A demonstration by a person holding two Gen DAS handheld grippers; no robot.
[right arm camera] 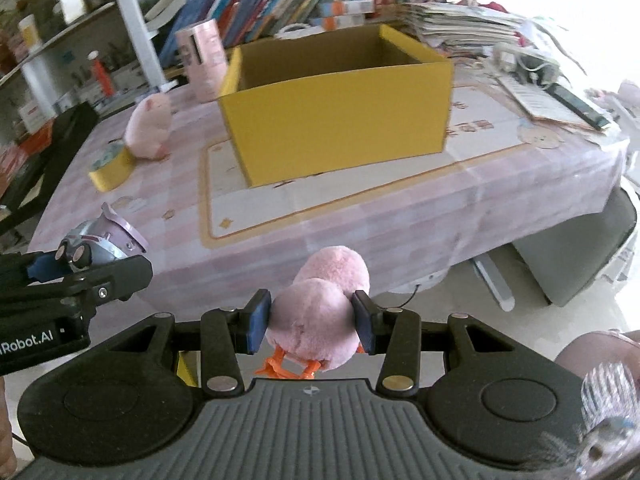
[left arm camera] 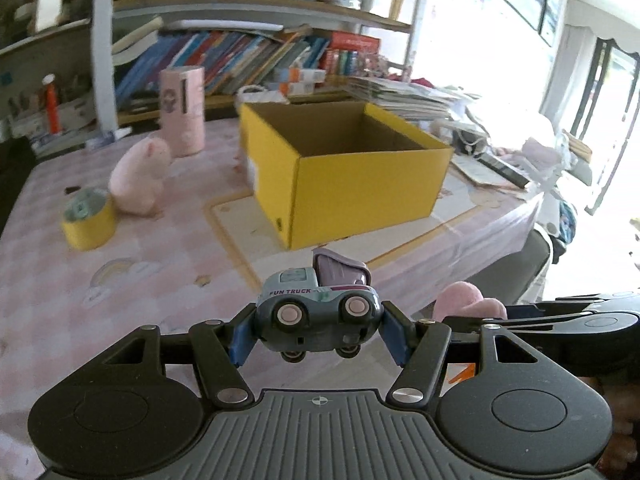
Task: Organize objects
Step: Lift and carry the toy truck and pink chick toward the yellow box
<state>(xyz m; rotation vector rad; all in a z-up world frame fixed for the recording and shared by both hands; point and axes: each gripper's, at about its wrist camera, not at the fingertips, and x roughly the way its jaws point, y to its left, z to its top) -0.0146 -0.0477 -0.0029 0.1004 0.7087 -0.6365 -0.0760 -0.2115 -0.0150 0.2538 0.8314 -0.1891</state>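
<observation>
Desk (right arm camera: 400, 216) with pink checked cloth, bookshelf (left arm camera: 240, 56) packed behind it. Yellow cardboard box (left arm camera: 360, 188) open-topped, sits mid-desk on a printed mat (right arm camera: 224, 208). Pink cylinder (left arm camera: 183, 110) upright behind box's left side; pink plush pig (left arm camera: 138, 178) in front of the cylinder, touching a yellow tape roll (left arm camera: 89, 222) just beside it. Left gripper (left arm camera: 318, 330) closed on toy truck (left arm camera: 318, 312), marked FUN TRUCK, tipped on its side, wheels facing camera, held off the desk's near edge in front of the box. Right gripper (right arm camera: 312, 322) clamped on pink plush chick (right arm camera: 320, 312) with orange feet, also off the near edge, to the right of the truck.
</observation>
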